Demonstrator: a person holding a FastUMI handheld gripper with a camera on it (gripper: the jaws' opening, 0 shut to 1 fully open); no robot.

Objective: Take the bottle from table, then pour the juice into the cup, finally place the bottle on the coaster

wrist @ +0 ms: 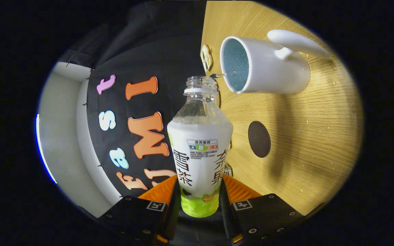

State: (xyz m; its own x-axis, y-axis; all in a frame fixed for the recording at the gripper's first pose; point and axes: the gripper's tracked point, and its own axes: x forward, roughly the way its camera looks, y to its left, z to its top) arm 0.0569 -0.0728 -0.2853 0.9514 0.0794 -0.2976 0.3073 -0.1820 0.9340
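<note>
1. Both orange fingers (165, 193) of my gripper (199, 196) clamp the uncapped tea bottle (199, 150).
2. I see its open neck just beside the white mug (268, 66).
3. Nearby on the wooden table (313, 136) lies a dark round coaster (259, 139).
</note>
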